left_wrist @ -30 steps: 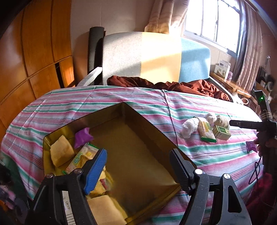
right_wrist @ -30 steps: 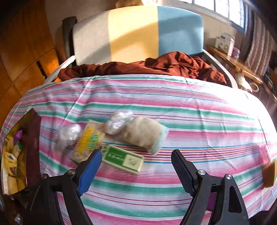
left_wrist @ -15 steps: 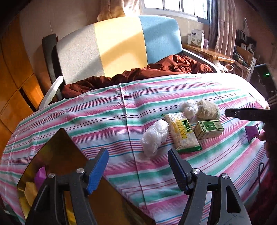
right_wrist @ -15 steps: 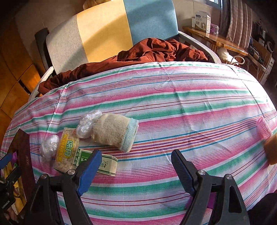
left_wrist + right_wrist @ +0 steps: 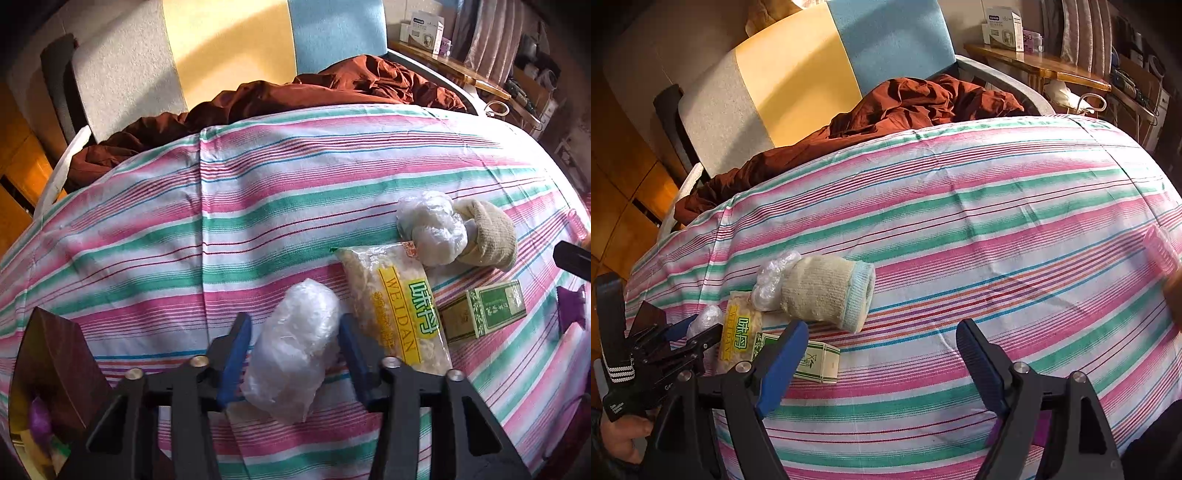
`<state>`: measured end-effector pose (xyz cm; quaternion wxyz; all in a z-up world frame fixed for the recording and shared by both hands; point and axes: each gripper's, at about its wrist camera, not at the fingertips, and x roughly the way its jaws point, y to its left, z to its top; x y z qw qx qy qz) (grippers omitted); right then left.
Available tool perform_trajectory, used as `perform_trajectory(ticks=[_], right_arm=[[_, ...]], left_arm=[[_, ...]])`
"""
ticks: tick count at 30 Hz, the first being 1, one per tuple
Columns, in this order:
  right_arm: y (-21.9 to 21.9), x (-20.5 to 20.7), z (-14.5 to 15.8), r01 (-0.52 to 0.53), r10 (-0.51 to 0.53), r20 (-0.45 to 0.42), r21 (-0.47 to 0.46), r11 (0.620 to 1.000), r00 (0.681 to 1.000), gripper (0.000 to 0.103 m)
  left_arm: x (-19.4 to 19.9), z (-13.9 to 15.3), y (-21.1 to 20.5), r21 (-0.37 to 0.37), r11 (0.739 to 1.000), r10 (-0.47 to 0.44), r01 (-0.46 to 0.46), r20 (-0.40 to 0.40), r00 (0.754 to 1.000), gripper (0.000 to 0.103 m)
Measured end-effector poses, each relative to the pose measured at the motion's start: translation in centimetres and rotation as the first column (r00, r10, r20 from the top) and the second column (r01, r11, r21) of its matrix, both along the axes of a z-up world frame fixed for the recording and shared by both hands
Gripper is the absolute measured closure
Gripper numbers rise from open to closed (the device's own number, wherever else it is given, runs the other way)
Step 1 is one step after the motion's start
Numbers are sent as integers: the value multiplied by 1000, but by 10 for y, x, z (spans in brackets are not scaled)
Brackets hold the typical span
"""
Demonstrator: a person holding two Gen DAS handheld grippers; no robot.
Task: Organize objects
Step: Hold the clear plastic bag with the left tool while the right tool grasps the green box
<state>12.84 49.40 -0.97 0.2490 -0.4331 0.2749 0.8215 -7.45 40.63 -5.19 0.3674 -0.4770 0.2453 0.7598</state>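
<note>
My left gripper (image 5: pixel 291 356) has its blue pads on both sides of a crumpled clear plastic bag (image 5: pixel 295 350) that lies on the striped cloth; the pads look closed against it. Right of it lie a yellow-green snack packet (image 5: pixel 399 306), a green box (image 5: pixel 484 314), a second plastic bundle (image 5: pixel 432 230) and a rolled beige sock (image 5: pixel 487 236). My right gripper (image 5: pixel 882 362) is open and empty above the cloth, with the green box (image 5: pixel 816 363) by its left pad and the sock (image 5: pixel 827 291) just beyond. The left gripper (image 5: pixel 679 347) shows at the left of the right wrist view.
A dark storage box (image 5: pixel 55 354) holding purple and yellow items sits at the left edge of the table. A purple object (image 5: pixel 570 306) lies at the right. A brown cloth (image 5: pixel 295 96) lies heaped on the chair (image 5: pixel 221 48) behind the table. A pink item (image 5: pixel 1161 251) lies at the far right.
My left gripper moved from above the storage box to the right and down onto the plastic bag, and its jaws narrowed around it. The right gripper drifted right, staying open.
</note>
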Motion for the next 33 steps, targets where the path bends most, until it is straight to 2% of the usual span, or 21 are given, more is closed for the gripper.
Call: perform_trajectory(ticks=[5, 7, 11, 16, 19, 21, 25, 29, 33], right_arm=[[2, 2, 1, 4, -4, -6, 0, 1000, 1000, 19], [3, 3, 1, 9, -9, -8, -4, 1000, 1000, 19], [1, 2, 0, 0, 0, -3, -3, 1000, 1000, 19], [-3, -2, -4, -26, 26, 19, 0, 1000, 999, 19], [-4, -5, -10, -38, 38, 33, -12, 999, 999, 19], [-5, -7, -14, -52, 53, 30, -47, 998, 998, 19], [-11, -15, -24, -77, 74, -27, -181, 981, 997, 17], [-27, -33, -26, -98, 98, -1, -114, 989, 995, 13], [-35, -51, -40, -105, 112, 61, -108, 989, 992, 13]], left_arm=[[15, 4, 3, 22, 1000, 2, -2, 0, 1000, 70], [26, 4, -6, 62, 998, 26, -27, 18, 999, 70], [71, 0, -36, 143, 989, 43, -40, -17, 999, 70], [145, -8, -65, 245, 964, -89, 104, -72, 993, 70], [170, -16, -63, 241, 955, -137, 174, -164, 977, 69], [173, -19, -66, 257, 948, -141, 189, -194, 971, 68], [166, -22, -70, 309, 933, -137, 183, -165, 977, 67], [167, -24, -70, 323, 927, -137, 190, -178, 974, 67], [164, -24, -71, 340, 922, -138, 186, -160, 977, 67]])
